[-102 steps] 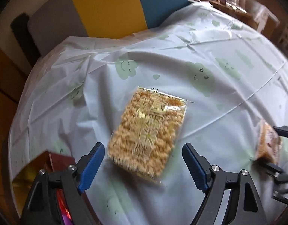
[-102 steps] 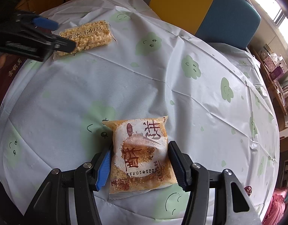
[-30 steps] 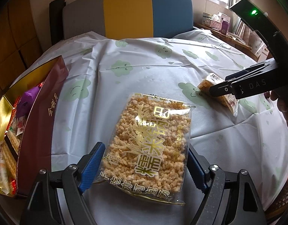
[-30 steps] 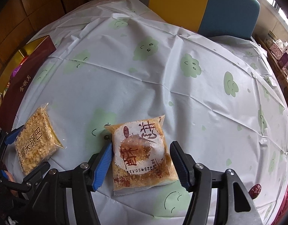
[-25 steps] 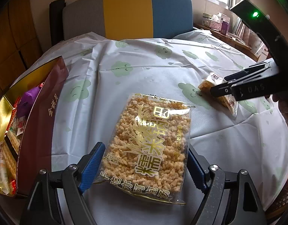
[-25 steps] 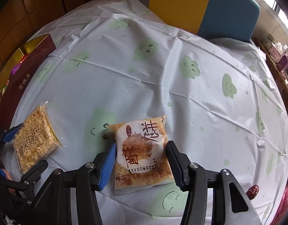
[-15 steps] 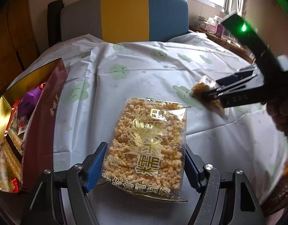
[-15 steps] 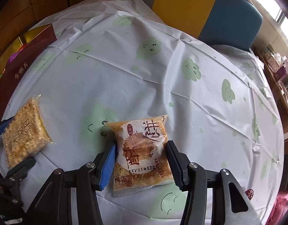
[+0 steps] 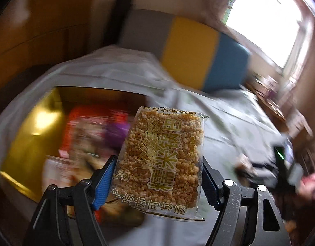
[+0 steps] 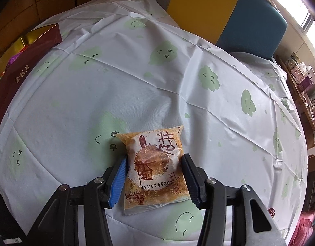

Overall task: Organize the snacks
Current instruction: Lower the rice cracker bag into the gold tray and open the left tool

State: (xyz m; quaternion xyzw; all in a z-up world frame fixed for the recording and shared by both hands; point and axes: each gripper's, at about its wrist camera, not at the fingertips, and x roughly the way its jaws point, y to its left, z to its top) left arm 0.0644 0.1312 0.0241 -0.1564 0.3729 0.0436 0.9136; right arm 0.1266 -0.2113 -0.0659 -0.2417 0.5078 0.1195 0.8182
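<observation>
Now the left gripper (image 9: 157,181) clamps a clear rectangular packet of golden puffed-rice cake (image 9: 162,153), lifted beside an open gold-lined box (image 9: 28,135). The right gripper (image 10: 154,177) squeezes an orange-and-white plastic pastry packet (image 10: 155,167) lying on the desk (image 10: 137,78).

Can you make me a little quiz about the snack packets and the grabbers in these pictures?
1. True or false: the rice cracker packet is lying flat on the tablecloth.
2. What does the right hand-held gripper have between its fingers?
A. the orange pastry packet
B. a spoon
C. nothing
3. Fill in: behind the left hand-held gripper is an open ____ box of snacks.

Key: 1 false, it is held up in the left hand-held gripper; 2 A; 3 gold.
</observation>
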